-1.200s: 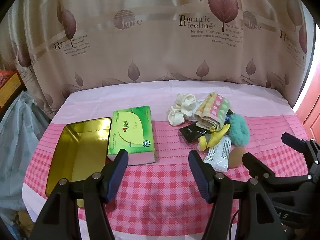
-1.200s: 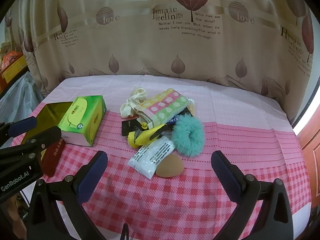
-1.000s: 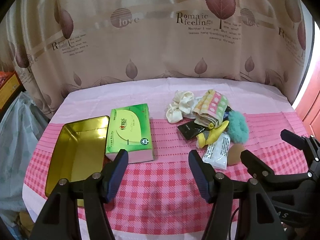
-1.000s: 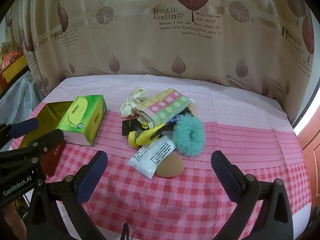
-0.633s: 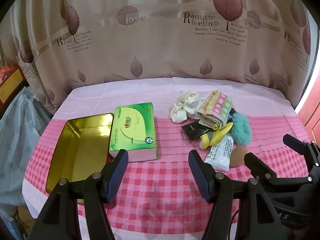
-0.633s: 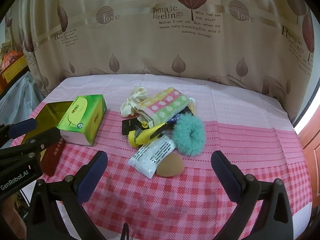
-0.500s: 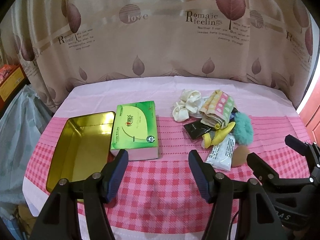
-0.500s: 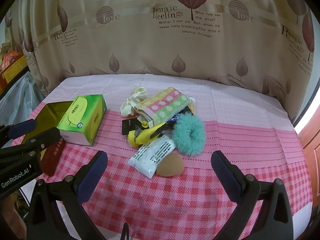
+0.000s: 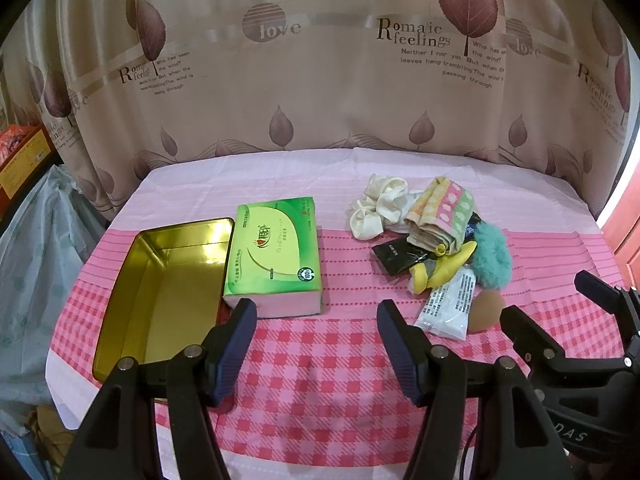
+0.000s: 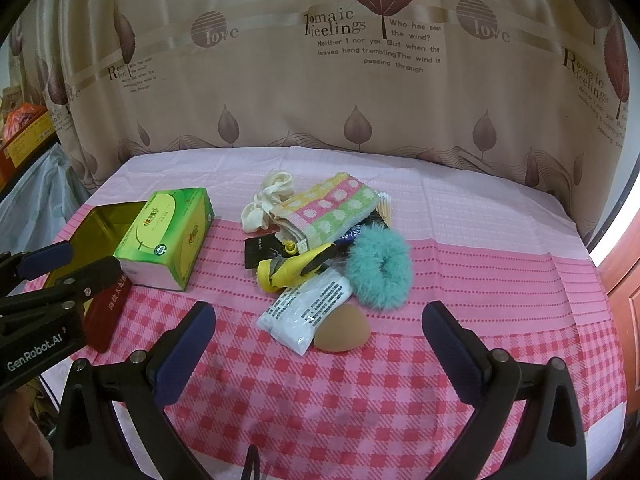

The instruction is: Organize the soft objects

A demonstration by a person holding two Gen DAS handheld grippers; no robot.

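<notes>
A: We're hovering both tools over the bench [image 10: 500,248], pink checked cloth on it. Left tool [image 9: 316,322] is sitting with fingers spread apart, gripping nothing. Right tool [image 10: 320,326] is likewise wide apart and empty.

B: Where are we seeing the soft items?

A: We're looking at one heap right of centre. Teal fluffy scrunchie [image 10: 378,266] is lying at the right edge of it, touching a white sachet [image 10: 306,308]. Tan sponge [image 10: 344,328] is sitting nearest us, against the sachet. Yellow balloon [image 10: 292,266] is lying across the middle, a black packet [image 10: 258,252] just beside it on the left. Folded dotted towel [image 10: 332,206] is resting on the back of the heap, cream cloth bundle [image 10: 268,200] touching its left side.

B: Anything in the way?

A: We're seeing a green tissue box [image 9: 274,248] left of the heap, well apart from it. It's butting against the open gold tin [image 9: 160,292], and the tin is showing nothing inside. In the right wrist view the left tool's arm is covering part of the tin, with a dark red lid [image 10: 108,312] lying just beside it.

B: Surroundings?

A: Leaf-print curtain [image 10: 320,80] is hanging behind the bench.
</notes>
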